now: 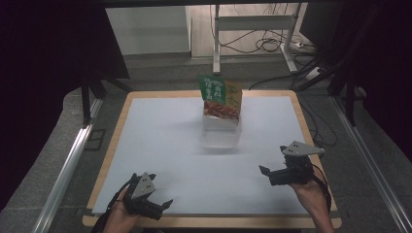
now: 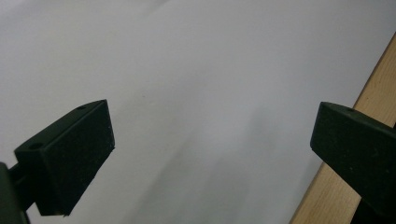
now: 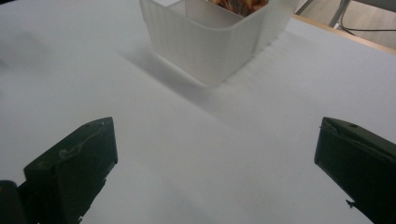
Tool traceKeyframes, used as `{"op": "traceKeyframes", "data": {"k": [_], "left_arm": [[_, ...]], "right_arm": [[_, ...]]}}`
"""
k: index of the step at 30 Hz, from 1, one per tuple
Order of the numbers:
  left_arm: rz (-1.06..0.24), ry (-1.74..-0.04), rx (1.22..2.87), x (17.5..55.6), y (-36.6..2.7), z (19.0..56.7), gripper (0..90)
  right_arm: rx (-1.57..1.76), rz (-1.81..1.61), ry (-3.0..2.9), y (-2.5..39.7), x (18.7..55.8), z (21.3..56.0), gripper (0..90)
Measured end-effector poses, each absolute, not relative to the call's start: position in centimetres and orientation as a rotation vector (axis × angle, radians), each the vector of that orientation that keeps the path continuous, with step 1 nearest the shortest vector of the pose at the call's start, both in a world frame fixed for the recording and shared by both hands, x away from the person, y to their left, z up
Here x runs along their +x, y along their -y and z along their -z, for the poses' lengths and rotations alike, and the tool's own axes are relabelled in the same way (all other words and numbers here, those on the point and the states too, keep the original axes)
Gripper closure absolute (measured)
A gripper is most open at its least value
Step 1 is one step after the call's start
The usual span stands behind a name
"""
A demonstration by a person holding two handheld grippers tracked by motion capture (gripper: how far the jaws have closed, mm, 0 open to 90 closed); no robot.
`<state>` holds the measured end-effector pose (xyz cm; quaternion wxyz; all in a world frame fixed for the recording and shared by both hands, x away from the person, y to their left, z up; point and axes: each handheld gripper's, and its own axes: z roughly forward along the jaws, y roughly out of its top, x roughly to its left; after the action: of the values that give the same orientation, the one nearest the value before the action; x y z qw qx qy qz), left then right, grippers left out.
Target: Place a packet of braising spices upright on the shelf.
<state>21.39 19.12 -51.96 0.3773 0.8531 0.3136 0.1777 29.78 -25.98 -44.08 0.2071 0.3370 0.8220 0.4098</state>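
Your right tongs (image 1: 268, 175) sit at about five o'clock on the counter (image 1: 160, 145), jaws spread wide with nothing between them; the right gripper view shows both black pads well apart over bare white surface. Your left tongs (image 1: 163, 206) rest at seven o'clock near the front edge, equally wide open and empty, angled toward the counter's wooden edge.

From the right tongs, the clear plastic bin (image 1: 221, 133) lies toward eleven o'clock, well apart, just past the counter's centre. The green snack packets (image 1: 219, 97) stand upright in its far end, leaning slightly, their tops rising above the rim. The bin's long axis runs twelve to six, its near end facing you.

The right tongs look a little nearer and already point at the bin (image 3: 205, 42), so I'd judge that hand better placed to reach forward.
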Motion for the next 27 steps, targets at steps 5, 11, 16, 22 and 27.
{"op": "traceKeyframes", "data": {"k": [5, 11, 16, 22, 27], "left_arm": [[-0.45, -0.802, 2.185, 21.4, -19.1, 52.0, 0.0], [-0.449, -0.803, 2.186, 21.4, -19.1, 52.0, 0.0], [-0.45, -0.803, 2.187, 21.4, -19.1, 52.0, 0.0], [-0.449, -0.804, 2.193, 21.4, -19.1, 52.1, 0.0], [-0.447, -0.804, 2.204, 21.5, -19.0, 52.2, 0.0]], "right_arm": [[0.932, -1.136, -2.263, 26.8, 28.5, 44.6, 0.0], [0.936, -1.147, -2.244, 27.7, 27.4, 45.1, 0.0], [0.979, -1.148, -2.246, 28.5, 26.7, 46.1, 0.0], [1.01, -1.131, -2.248, 29.3, 25.9, 47.0, 0.0], [1.038, -1.113, -2.248, 30.1, 25.3, 47.8, 0.0]]}}
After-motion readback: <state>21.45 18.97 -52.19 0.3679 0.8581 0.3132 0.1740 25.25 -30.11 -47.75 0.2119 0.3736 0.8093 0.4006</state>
